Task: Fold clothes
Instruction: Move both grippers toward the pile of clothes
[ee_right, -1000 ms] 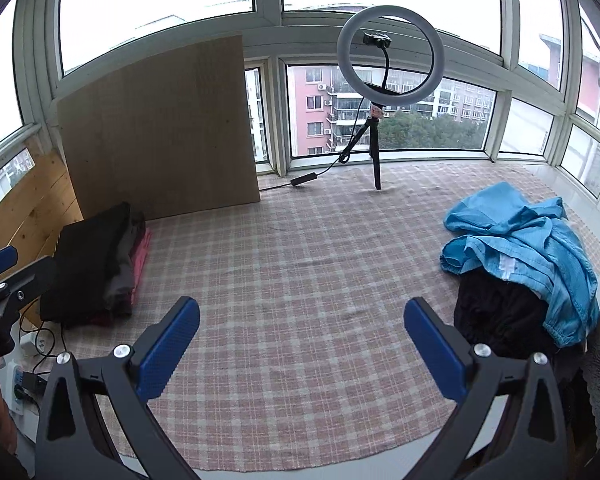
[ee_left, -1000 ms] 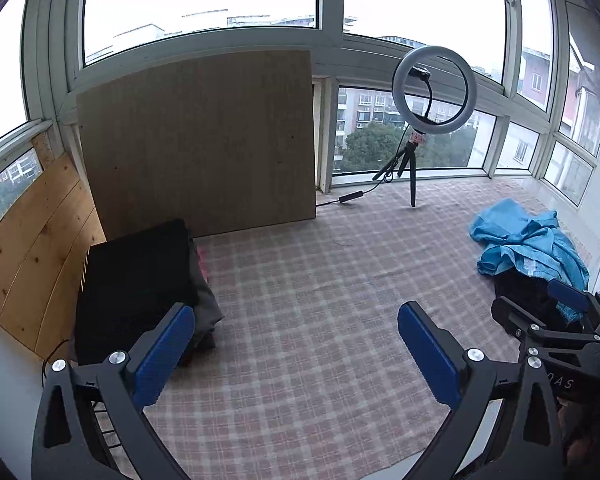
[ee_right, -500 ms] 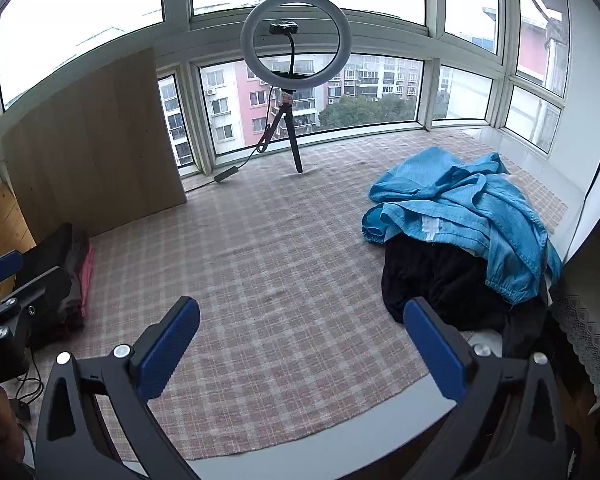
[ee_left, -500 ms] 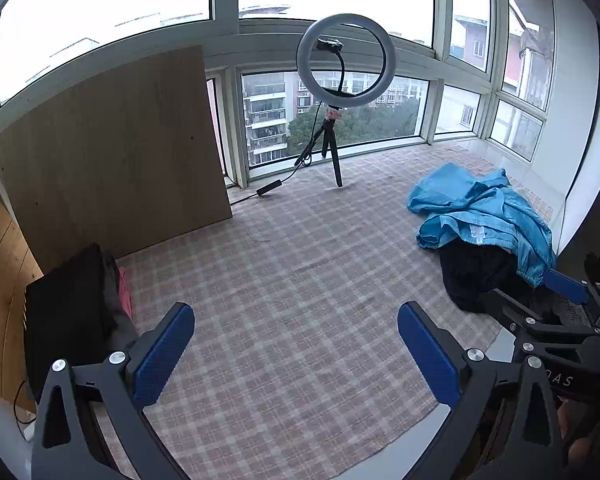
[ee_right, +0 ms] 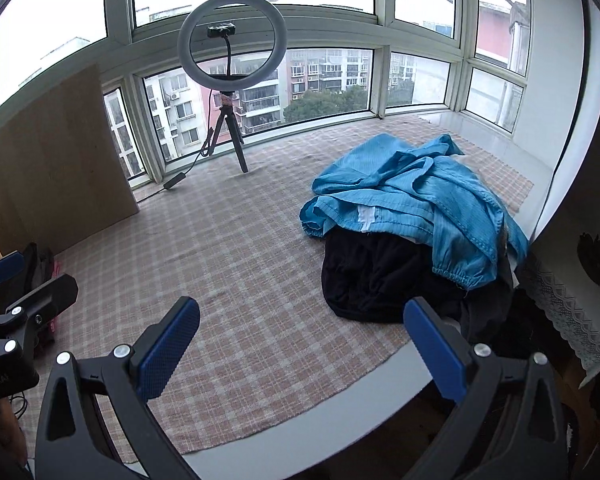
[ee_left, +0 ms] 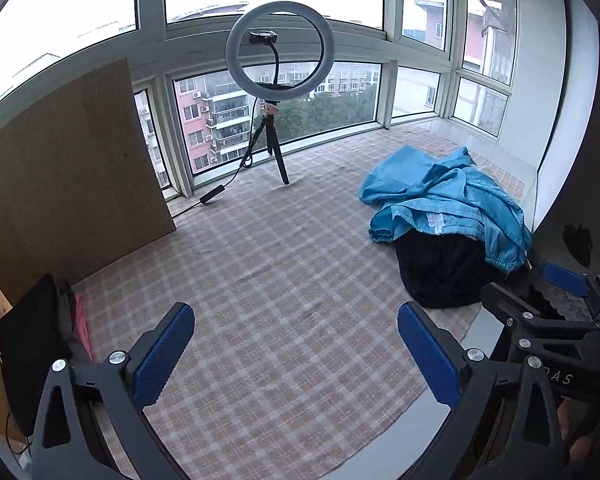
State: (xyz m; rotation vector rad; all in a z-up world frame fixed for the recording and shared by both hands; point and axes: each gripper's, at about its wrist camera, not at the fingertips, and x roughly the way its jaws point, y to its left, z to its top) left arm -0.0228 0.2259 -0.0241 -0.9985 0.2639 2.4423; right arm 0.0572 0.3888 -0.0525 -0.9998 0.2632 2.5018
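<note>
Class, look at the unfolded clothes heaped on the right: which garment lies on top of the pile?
The blue garment. It is draped over the black garment, which shows only at the pile's near edge.

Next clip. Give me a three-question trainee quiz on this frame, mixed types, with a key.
1. True or false: the left tongs grip the blue garment.
2. What lies under it? A) pink towel B) black garment C) wooden board
3. Fill in: the ring light stands on a ____.

Key: 1 false, both the left and right tongs are open and empty. 2 B. 3 tripod.
</note>
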